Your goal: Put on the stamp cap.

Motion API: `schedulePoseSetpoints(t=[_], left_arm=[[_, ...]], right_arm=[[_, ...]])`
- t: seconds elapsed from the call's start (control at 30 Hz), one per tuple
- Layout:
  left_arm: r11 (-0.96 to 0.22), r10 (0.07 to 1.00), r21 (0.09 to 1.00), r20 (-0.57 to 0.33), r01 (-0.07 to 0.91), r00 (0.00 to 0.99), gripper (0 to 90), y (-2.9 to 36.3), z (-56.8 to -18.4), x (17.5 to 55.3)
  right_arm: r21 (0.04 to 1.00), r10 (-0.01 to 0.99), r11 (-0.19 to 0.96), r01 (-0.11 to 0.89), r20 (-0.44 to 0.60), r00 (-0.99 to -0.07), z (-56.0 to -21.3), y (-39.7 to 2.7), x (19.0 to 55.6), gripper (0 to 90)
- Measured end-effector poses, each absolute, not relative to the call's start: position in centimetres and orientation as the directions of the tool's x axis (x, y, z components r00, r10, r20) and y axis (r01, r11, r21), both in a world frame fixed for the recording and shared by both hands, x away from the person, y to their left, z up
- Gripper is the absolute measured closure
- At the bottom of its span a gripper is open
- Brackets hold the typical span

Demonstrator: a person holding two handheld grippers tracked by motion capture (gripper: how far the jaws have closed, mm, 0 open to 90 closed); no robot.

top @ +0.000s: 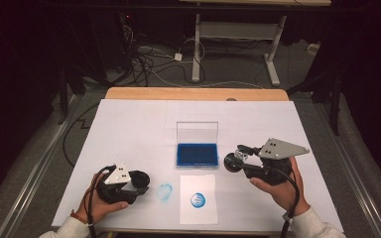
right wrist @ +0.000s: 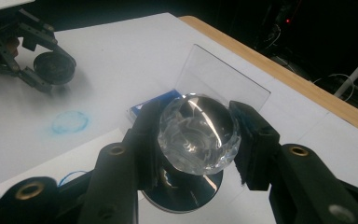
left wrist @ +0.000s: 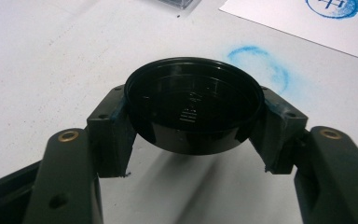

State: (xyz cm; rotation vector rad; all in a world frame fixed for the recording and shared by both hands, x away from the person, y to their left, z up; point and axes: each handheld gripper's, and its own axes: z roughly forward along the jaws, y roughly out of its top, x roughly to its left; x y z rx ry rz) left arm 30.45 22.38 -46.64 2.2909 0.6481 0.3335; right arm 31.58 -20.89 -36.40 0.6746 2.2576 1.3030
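Step in hand: as I judge it, capping the stamp after printing; a blue round print (top: 197, 200) already sits on the paper sheet (top: 198, 210) at the near middle of the table (top: 129, 124).
Left gripper (left wrist: 193, 135): jaws closed on the rim of a black round cap (left wrist: 194, 105), hollow side up, held just above the table at the near left.
Right gripper (right wrist: 196, 140): jaws clamped on the clear faceted knob of the stamp (right wrist: 198, 133), its dark round base below, held to the right of the ink pad.
Ink pad (top: 196, 154): blue, in an open case with its clear lid (top: 197, 132) standing upright, mid-table, just beyond the sheet.
Smudge (top: 164, 192): a faint blue ring on the table, between the cap and the sheet.
How to do it well: bring cap and stamp base together over bare table, not over the print; line up the two round edges squarely before pressing.
Keep level: a tilted cap would catch on one side of the base.
Risk: the stamp face is probably wet with ink, so touching sheet, table or jaws would leave another smear.
Grip: hold both firmly; the glassy knob looks slippery.
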Motion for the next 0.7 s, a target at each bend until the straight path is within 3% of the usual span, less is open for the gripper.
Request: schedulePoseSetpoints(t=[0.7], left_arm=[[-0.631,0.517,0.699,0.057,0.335,0.854,36.9,20.6,-46.4,30.5]], right_arm=[[0.897,0.638,0.402,0.184,-0.13,-0.759,-36.7,-21.2,31.6,57.2]])
